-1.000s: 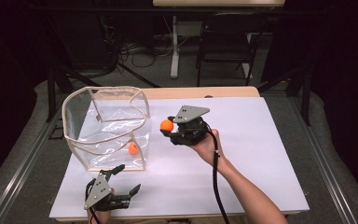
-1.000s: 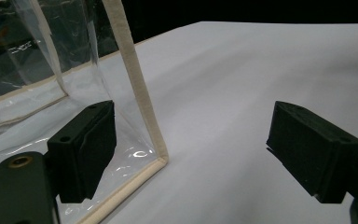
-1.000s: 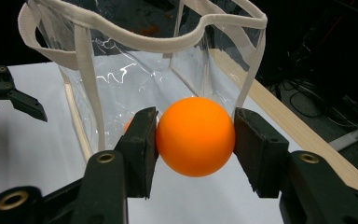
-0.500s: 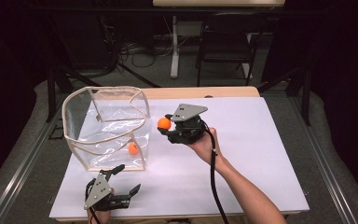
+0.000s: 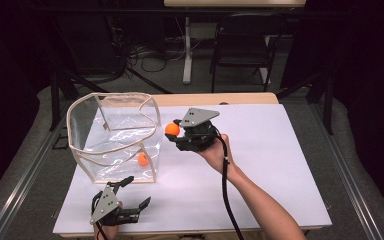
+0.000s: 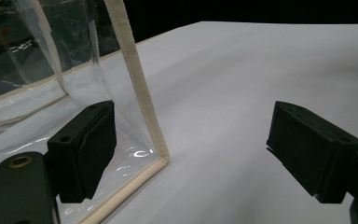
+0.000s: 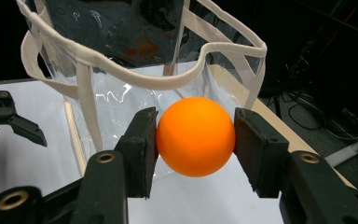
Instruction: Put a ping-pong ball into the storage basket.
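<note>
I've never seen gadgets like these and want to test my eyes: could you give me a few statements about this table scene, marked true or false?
1. The right gripper clamps an orange ball. True.
2. The clear bag holds no ball. False: a second orange ball lies inside it.
3. The left gripper has its jaws shut. False: they stand wide apart with nothing between them.
4. The held ball is already inside the bag. False: it is beside the bag's rim, outside.
5. The bag stands on a white table. True.
</note>
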Available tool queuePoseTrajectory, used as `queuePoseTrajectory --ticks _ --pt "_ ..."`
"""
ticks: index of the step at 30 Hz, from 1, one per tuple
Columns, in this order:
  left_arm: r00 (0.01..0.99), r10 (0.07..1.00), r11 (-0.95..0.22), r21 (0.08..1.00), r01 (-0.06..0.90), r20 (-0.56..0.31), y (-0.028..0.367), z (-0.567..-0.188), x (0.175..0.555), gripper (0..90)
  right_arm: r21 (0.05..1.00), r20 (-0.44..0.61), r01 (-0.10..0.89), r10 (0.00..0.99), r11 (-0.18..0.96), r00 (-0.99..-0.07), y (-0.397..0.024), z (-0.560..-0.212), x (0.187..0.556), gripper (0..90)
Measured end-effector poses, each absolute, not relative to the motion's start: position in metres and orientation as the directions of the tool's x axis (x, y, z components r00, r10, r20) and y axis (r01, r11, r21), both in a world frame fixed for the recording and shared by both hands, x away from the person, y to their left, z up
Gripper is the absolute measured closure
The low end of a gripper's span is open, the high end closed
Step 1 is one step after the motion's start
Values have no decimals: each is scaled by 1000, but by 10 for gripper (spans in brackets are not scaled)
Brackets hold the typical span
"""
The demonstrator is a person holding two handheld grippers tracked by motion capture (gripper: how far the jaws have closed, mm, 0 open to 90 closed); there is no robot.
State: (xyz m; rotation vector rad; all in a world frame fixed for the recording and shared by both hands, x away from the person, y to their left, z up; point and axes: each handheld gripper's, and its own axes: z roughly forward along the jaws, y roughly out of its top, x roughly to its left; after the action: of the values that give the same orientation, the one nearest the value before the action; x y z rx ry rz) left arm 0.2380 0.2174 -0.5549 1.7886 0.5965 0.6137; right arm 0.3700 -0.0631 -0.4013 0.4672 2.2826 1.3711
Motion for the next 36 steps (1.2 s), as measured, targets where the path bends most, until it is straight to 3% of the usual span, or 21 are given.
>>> queuePoseTrajectory --ticks 36 --pt "741 662 -273 957 96 114 217 -555 238 157 883 -213 46 487 467 -847 -41 -384 385 508"
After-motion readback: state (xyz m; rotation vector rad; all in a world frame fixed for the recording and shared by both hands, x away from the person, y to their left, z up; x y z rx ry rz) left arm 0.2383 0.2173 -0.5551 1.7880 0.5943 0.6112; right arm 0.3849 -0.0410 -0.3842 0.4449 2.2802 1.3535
